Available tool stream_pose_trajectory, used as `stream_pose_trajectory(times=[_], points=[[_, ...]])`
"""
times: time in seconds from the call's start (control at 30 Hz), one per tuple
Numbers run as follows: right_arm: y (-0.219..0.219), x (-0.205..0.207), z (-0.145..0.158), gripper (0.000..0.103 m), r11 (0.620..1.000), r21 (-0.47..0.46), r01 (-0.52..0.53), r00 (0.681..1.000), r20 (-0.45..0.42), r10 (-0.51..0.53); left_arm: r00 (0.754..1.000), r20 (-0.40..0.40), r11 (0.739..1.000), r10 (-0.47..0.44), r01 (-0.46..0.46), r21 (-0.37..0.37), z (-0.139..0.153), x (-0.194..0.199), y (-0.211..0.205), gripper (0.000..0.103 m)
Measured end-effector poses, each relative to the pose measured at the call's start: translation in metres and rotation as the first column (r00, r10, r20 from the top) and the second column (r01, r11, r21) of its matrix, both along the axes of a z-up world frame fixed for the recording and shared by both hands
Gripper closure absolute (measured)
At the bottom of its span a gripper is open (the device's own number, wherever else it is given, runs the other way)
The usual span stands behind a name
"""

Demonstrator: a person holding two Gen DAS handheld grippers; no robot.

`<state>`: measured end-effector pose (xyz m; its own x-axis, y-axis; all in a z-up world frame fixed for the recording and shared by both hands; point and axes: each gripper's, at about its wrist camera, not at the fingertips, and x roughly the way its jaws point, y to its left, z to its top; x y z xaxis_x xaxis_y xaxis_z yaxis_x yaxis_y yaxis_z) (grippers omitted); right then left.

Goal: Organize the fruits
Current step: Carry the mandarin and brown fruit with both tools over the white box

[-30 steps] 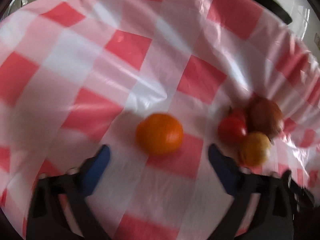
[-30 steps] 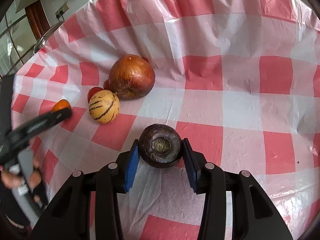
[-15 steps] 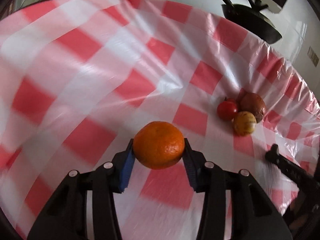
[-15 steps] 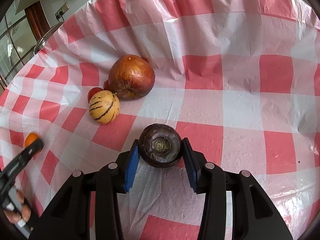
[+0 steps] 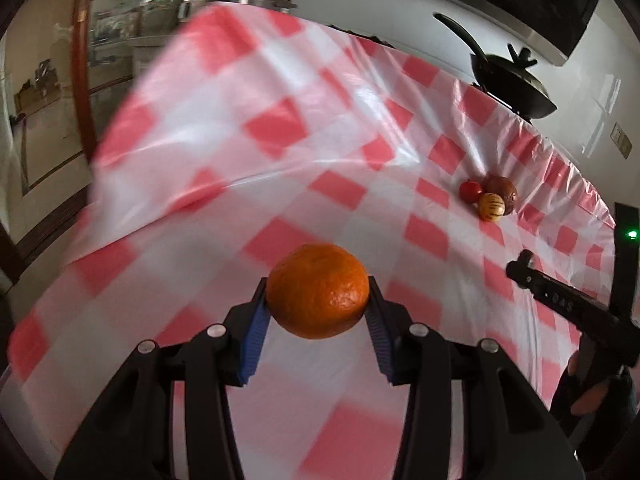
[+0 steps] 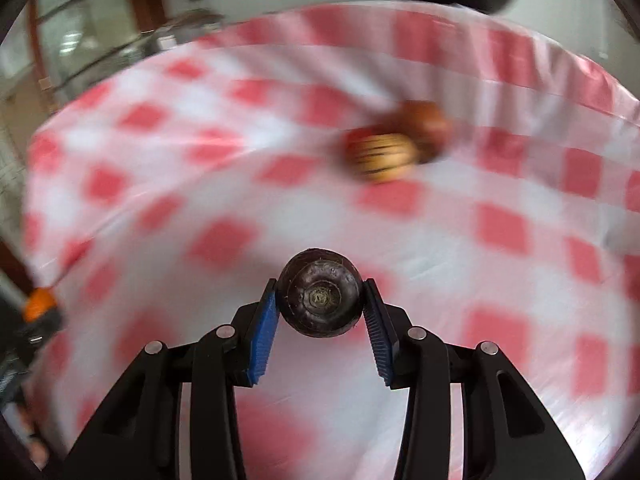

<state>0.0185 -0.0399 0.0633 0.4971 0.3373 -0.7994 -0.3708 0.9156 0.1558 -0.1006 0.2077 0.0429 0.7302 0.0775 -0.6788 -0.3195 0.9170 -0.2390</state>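
My left gripper (image 5: pixel 318 304) is shut on an orange (image 5: pixel 318 290), held above the red-and-white checked tablecloth (image 5: pixel 240 160). My right gripper (image 6: pixel 319 300) is shut on a dark purple round fruit (image 6: pixel 319 298), also lifted off the cloth. A cluster of fruit lies far off on the table: a red tomato (image 5: pixel 470 191), a striped yellow fruit (image 5: pixel 491 207) and a big brown fruit (image 5: pixel 505 192). The right wrist view shows the same cluster blurred, with the striped fruit (image 6: pixel 382 156) in front of the brown fruit (image 6: pixel 426 122). The other gripper's black body (image 5: pixel 568 304) reaches in at the right of the left wrist view.
A black wok (image 5: pixel 510 84) stands beyond the table's far edge by the white wall. A glass cabinet with a wooden frame (image 5: pixel 84 60) stands off the table's left side. The left gripper with the orange (image 6: pixel 38 304) shows at the left rim of the right wrist view.
My left gripper closed on the orange and carried it up and away from the fruit cluster. My right gripper, still holding the dark fruit, has pulled back from the cluster, which now looks smaller.
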Motion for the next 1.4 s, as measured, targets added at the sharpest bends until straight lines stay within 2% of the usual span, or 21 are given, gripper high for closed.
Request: stream_pose_trajectory(times=[0.2,0.33,0.5,0.7,0.8,0.9,1.03,1.17,1.3,1.4], points=[[0.081,-0.090,0.012,0.061,0.982,-0.007,-0.187,0.982,0.020,0.188,0.999,0.012,0.999,0.046,-0.046,0.024,-0.001,-0.078,0.036,0.057],[0.113,-0.135,0.018,0.061,0.961,-0.045,-0.273,0.960,0.045,0.275,0.997,0.013,0.997,0.070,-0.071,0.042,-0.008,-0.119,0.055,0.057],[0.138,-0.184,0.021,0.061,0.929,-0.079,-0.362,0.927,0.080,0.368,0.993,0.008,0.992,0.120,-0.120,0.034,-0.020,-0.171,0.084,0.057],[0.161,-0.224,0.023,0.061,0.889,-0.083,-0.451,0.882,0.108,0.458,0.980,0.008,0.979,0.199,-0.199,0.038,-0.030,-0.219,0.114,0.057],[0.174,-0.250,0.019,0.061,0.855,-0.093,-0.511,0.847,0.113,0.519,0.974,0.001,0.973,0.226,-0.226,0.042,-0.035,-0.236,0.124,0.057],[0.184,-0.279,0.016,0.061,0.809,-0.104,-0.579,0.799,0.128,0.588,0.963,-0.007,0.963,0.269,-0.269,0.026,-0.043,-0.258,0.137,0.057],[0.201,-0.321,0.008,0.061,0.728,-0.143,-0.671,0.715,0.138,0.686,0.949,-0.017,0.949,0.316,-0.316,0.020,-0.052,-0.280,0.150,0.057],[0.216,-0.357,-0.004,0.061,0.645,-0.190,-0.741,0.633,0.127,0.764,0.935,-0.064,0.937,0.350,-0.349,0.029,-0.073,-0.298,0.159,0.057],[0.227,-0.379,-0.025,0.061,0.575,-0.228,-0.786,0.575,0.077,0.815,0.916,-0.129,0.925,0.379,-0.378,0.028,-0.100,-0.312,0.167,0.057],[0.231,-0.388,-0.041,0.061,0.539,-0.251,-0.804,0.548,0.038,0.836,0.902,-0.175,0.918,0.394,-0.395,0.031,-0.119,-0.317,0.170,0.057]])
